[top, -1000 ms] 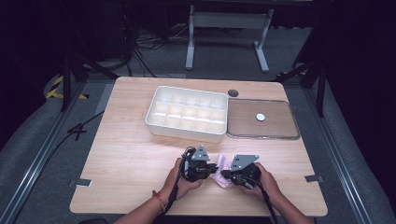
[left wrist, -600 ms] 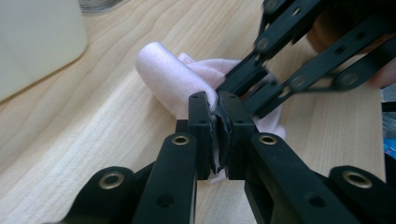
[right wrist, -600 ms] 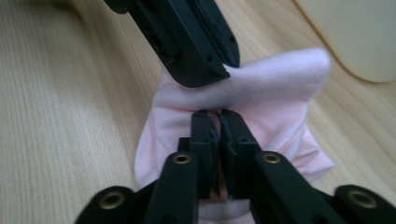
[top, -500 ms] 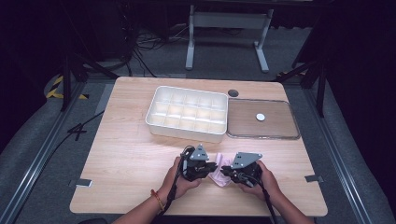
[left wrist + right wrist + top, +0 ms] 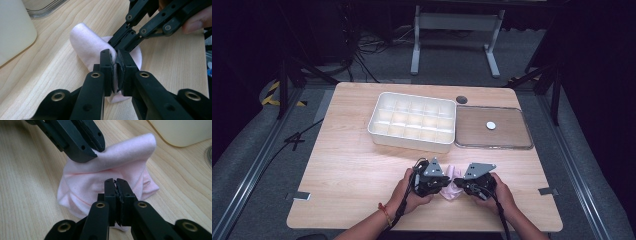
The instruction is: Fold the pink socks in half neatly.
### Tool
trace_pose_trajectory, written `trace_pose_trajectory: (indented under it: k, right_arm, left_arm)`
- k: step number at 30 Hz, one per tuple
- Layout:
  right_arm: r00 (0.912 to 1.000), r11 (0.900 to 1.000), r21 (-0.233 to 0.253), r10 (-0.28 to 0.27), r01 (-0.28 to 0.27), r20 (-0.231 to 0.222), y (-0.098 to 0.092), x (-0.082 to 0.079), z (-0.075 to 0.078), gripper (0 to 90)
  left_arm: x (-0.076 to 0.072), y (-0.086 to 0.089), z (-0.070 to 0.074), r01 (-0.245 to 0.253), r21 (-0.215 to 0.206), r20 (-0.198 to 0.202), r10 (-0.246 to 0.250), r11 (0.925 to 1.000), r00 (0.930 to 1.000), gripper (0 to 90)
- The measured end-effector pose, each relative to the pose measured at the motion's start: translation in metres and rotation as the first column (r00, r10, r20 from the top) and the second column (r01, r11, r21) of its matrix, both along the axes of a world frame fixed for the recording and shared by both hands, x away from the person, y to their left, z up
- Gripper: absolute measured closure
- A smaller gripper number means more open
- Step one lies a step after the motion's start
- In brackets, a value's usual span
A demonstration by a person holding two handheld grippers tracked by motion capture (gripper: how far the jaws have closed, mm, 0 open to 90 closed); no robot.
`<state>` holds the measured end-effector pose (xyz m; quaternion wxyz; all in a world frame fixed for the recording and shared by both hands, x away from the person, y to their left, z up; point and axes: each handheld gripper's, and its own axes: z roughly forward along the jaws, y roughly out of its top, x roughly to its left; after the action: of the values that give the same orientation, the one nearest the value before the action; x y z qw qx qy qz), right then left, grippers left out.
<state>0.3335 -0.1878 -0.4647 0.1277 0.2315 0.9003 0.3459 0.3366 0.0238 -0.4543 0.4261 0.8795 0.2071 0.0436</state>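
Note:
A small pink cloth [image 5: 453, 186] lies bunched on the wooden table [image 5: 352, 165] near its front edge, between my two grippers. My left gripper [image 5: 443, 181] is shut on a fold of the cloth [image 5: 85, 42]; in the left gripper view its jaws [image 5: 114, 65] pinch the fabric tight. From the opposite side my right gripper [image 5: 460, 186] is shut on the cloth's near edge [image 5: 120, 157], its tips [image 5: 116, 185] pressed together. Each gripper view also shows the other gripper: the right one [image 5: 113, 45] and the left one [image 5: 96, 148] on the cloth.
A white compartment tray [image 5: 411, 142] stands at the table's middle back. To its right lies a clear flat lid [image 5: 512, 132] with a small white disc [image 5: 491, 125] on it. A dark round hole [image 5: 461, 99] sits behind them.
Both hands have shifted only slightly. The grippers stay shut on the cloth, which looks a little more bunched.

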Motion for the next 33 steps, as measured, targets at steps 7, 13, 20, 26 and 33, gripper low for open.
trace_pose_trajectory:
  k: [7,13,20,26,33]
  right_arm:
    - [0.9999,1.000,0.003,0.007,-0.007,0.015,0.003,-0.001,-0.001,87.1]
    - [0.9997,1.000,0.016,-0.001,0.000,0.026,-0.004,-0.002,0.007,79.1]
    - [0.9990,0.999,0.003,-0.044,0.044,0.006,-0.013,0.004,0.007,81.9]
    - [0.9989,0.999,0.000,-0.037,0.037,-0.028,-0.012,0.008,-0.001,86.5]
    - [0.9987,0.999,0.026,-0.031,0.032,-0.040,-0.015,0.010,-0.004,86.2]
  left_arm:
    - [0.003,-0.001,0.003,0.004,-0.016,-0.004,-0.004,0.9999,1.0000,83.5]
    - [0.000,-0.005,0.001,0.028,0.007,-0.003,-0.028,0.9996,0.9996,84.2]
    - [0.003,-0.006,-0.001,0.032,-0.013,-0.012,-0.032,0.9994,0.9994,84.1]
    - [0.002,-0.013,-0.002,0.065,-0.015,-0.007,-0.065,0.9978,0.9979,83.4]
    - [0.000,-0.019,-0.008,0.070,0.008,0.001,-0.070,0.9975,0.9976,82.1]
